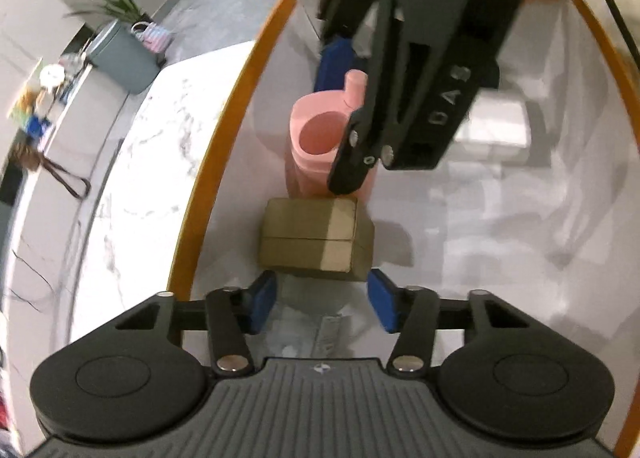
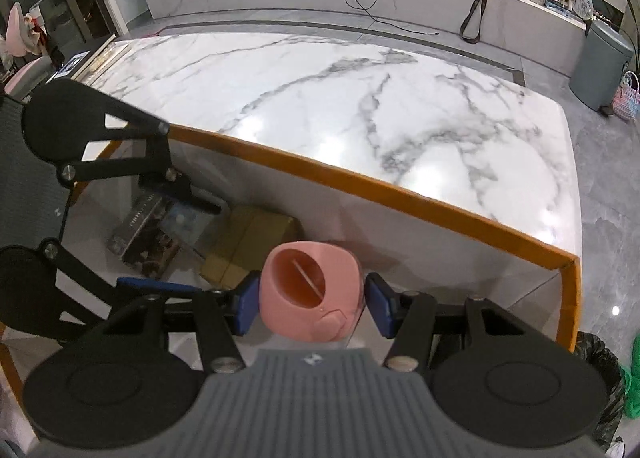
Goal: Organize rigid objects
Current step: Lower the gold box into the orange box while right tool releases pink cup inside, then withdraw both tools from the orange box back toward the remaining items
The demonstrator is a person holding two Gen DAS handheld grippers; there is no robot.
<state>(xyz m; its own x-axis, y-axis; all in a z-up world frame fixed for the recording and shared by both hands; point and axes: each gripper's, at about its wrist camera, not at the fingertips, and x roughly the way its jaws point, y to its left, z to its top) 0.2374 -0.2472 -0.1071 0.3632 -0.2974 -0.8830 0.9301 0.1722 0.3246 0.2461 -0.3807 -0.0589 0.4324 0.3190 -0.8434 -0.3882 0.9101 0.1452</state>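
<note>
A pink open-topped bottle [image 1: 316, 138] stands upright inside a white bin with an orange rim [image 1: 224, 130]. My right gripper [image 2: 312, 304] has its blue pads on either side of the bottle [image 2: 310, 290]; whether they touch it is unclear. From the left wrist view the right gripper comes down from above over the bottle. A tan cardboard box [image 1: 316, 238] lies in the bin just in front of the bottle. My left gripper [image 1: 322, 304] is open and empty, just short of the box. The box also shows in the right wrist view [image 2: 248, 246].
A dark book or flat package [image 2: 148, 234] lies on the bin floor beside the box. The bin sits on a white marble table [image 2: 340, 98]. A white box [image 1: 496, 126] lies in the bin's right part. A grey waste bin [image 2: 600, 62] stands on the floor.
</note>
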